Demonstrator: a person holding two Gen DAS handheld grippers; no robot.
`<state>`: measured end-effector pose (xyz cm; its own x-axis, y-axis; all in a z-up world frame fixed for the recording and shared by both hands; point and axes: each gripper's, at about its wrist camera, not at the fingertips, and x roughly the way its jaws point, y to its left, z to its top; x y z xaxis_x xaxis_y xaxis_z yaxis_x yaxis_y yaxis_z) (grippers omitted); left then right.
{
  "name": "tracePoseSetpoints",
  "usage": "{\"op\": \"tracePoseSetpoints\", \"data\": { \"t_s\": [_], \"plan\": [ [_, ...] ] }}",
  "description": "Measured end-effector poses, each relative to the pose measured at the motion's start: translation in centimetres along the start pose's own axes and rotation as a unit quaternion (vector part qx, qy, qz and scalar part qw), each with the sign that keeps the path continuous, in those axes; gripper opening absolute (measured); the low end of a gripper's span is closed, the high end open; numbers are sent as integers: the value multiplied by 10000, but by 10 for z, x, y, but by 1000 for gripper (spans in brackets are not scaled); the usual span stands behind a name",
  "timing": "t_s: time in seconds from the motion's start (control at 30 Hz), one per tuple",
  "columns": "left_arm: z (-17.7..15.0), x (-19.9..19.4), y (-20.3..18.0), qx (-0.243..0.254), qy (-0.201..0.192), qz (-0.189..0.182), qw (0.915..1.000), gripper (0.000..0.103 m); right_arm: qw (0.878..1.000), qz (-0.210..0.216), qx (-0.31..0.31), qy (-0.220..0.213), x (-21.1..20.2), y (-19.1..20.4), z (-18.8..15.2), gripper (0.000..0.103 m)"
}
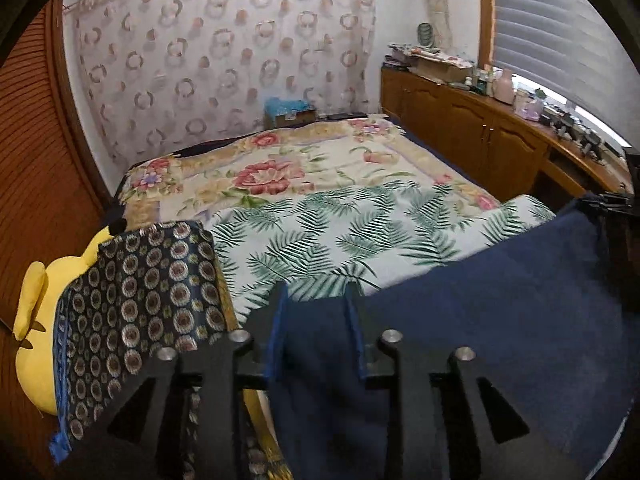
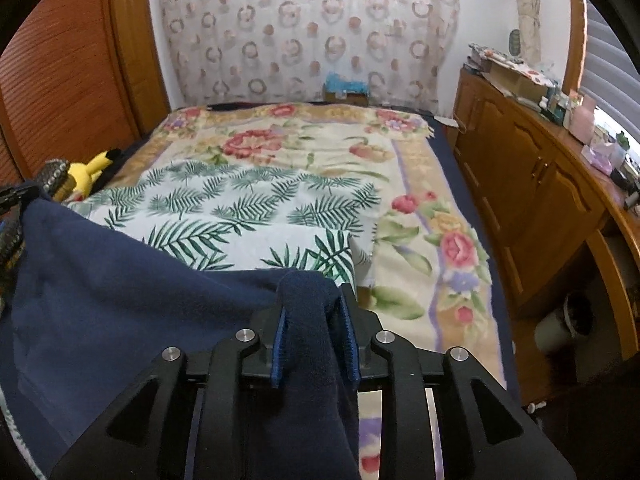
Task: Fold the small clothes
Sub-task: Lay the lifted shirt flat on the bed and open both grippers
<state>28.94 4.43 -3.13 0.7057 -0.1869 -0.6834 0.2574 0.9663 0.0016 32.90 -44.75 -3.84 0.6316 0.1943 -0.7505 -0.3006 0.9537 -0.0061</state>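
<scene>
Covering the bed [image 1: 280, 168]: flowered blanket [image 2: 420, 208].

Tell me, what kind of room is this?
Most likely a home bedroom: a bed under a floral blanket, a yellow plush toy at its side, and a wooden cabinet cluttered with bottles below a blinded window.

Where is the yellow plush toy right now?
The yellow plush toy lies at the bed's left edge beside the wooden slatted door, partly under a dark medallion-print cloth in the left wrist view; the right wrist view shows it far left.
</scene>
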Motion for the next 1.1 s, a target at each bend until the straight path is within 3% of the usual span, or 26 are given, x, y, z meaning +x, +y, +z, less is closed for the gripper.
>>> {"op": "tracePoseSetpoints", "data": {
  "t_s": [0.03, 0.2, 0.37, 0.77, 1.1],
  "plan": [
    [-3, -6, -3, 17, -10, 27, 10000, 41, 10000, -37, 6, -19, -3, 1, -1, 29],
    [-29, -41, -16, 69, -118, -135, 9998, 53, 9997, -41, 172, -189, -30, 5, -15, 49],
    [-67, -72, -32, 43, -126, -306, 9994, 54, 9996, -74, 223, -178, -58, 17, -49, 50],
    [-147, -86, -43, -388, 221, -271, 9986, 54, 9989, 66, 415, 211, -90, 42, -133, 50],
    [-171, -84, -47, -617, 373, -241, 9971, 54, 9974, 303, 582, 299, -90, 59, -161, 50]
  ]
}}
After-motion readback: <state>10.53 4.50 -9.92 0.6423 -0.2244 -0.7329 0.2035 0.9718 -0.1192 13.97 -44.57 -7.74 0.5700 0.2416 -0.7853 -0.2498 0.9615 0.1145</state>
